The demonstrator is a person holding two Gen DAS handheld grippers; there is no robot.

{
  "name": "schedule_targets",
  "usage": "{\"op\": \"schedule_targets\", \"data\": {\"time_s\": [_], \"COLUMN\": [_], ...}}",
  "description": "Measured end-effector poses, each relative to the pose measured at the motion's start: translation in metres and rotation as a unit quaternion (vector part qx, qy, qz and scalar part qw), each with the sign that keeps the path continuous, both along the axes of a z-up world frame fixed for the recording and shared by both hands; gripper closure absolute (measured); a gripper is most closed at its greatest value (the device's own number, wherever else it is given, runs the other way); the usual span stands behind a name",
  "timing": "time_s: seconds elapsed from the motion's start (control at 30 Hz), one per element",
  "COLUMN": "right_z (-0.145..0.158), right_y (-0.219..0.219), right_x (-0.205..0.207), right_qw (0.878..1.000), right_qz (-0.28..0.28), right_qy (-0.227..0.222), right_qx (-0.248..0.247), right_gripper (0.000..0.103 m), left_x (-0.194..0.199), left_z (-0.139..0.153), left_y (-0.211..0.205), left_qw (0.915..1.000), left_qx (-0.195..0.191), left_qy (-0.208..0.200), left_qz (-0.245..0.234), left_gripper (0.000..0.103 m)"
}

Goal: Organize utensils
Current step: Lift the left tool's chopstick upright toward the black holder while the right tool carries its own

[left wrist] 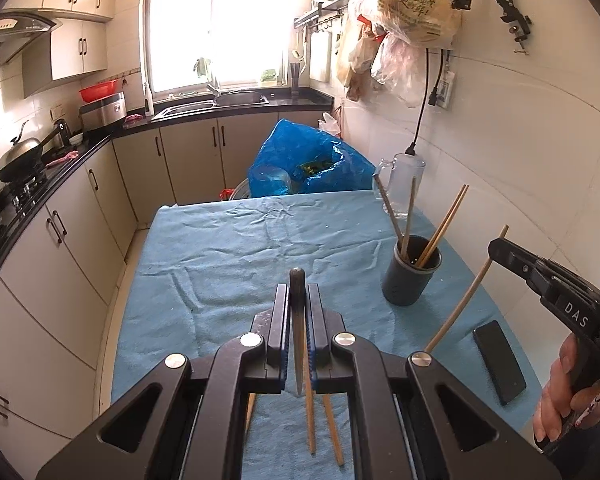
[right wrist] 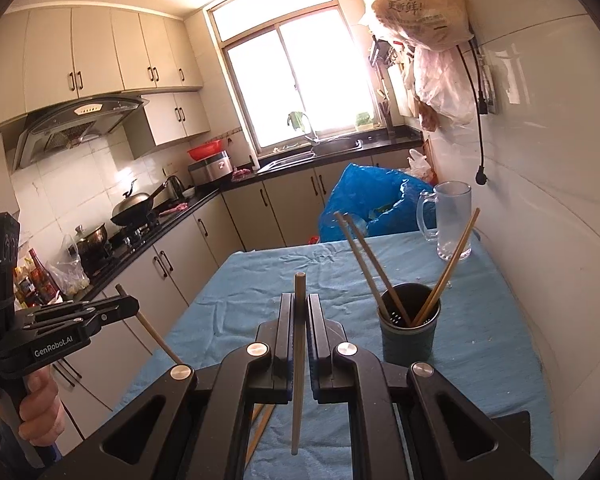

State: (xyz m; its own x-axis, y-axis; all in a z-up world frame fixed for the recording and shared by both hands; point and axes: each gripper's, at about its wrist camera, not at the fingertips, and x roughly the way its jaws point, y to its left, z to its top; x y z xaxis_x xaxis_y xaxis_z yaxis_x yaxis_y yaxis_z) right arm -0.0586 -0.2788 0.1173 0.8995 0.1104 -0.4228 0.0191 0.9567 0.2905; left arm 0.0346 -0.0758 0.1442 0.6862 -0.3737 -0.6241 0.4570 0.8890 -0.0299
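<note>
My left gripper [left wrist: 298, 292] is shut on a dark-ended chopstick [left wrist: 298, 344] that stands steeply between its pads, above the blue cloth. My right gripper [right wrist: 299, 301] is shut on a pale wooden chopstick [right wrist: 299, 380], also held steeply. In each view the other gripper shows from the side: the right one [left wrist: 495, 246] with its chopstick [left wrist: 462, 304], the left one [right wrist: 133, 302] with its chopstick [right wrist: 156, 338]. A dark round holder [left wrist: 410, 284] [right wrist: 409, 340] stands upright on the cloth with several chopsticks leaning in it. It is ahead and to the right of both grippers. Two loose chopsticks [left wrist: 310, 420] lie under the left gripper.
The table carries a blue cloth [left wrist: 228, 256] [right wrist: 260, 280]. A glass mug [left wrist: 404, 184] [right wrist: 452, 220] stands at its far right corner by the wall. A black phone [left wrist: 500, 360] lies near the right edge. A blue bag [left wrist: 308, 164] sits beyond the far edge, counters to the left.
</note>
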Motion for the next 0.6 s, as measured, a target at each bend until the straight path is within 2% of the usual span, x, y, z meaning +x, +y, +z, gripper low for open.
{"op": "schedule_targets", "data": {"time_s": [0.6], "right_z": [0.035], "right_y": [-0.063], "right_x": [-0.022], "right_qw": [0.997], "right_qz": [-0.062], "right_qy": [-0.039], "right_qx": [0.012], "right_gripper": [0.097], "left_x": [-0.005], "left_z": [0.043], "left_y": [-0.070], "left_qw": [0.9979], "left_qx": [-0.002], "left_qy": [-0.024], "left_qz": [-0.060], "left_gripper": [0.096]}}
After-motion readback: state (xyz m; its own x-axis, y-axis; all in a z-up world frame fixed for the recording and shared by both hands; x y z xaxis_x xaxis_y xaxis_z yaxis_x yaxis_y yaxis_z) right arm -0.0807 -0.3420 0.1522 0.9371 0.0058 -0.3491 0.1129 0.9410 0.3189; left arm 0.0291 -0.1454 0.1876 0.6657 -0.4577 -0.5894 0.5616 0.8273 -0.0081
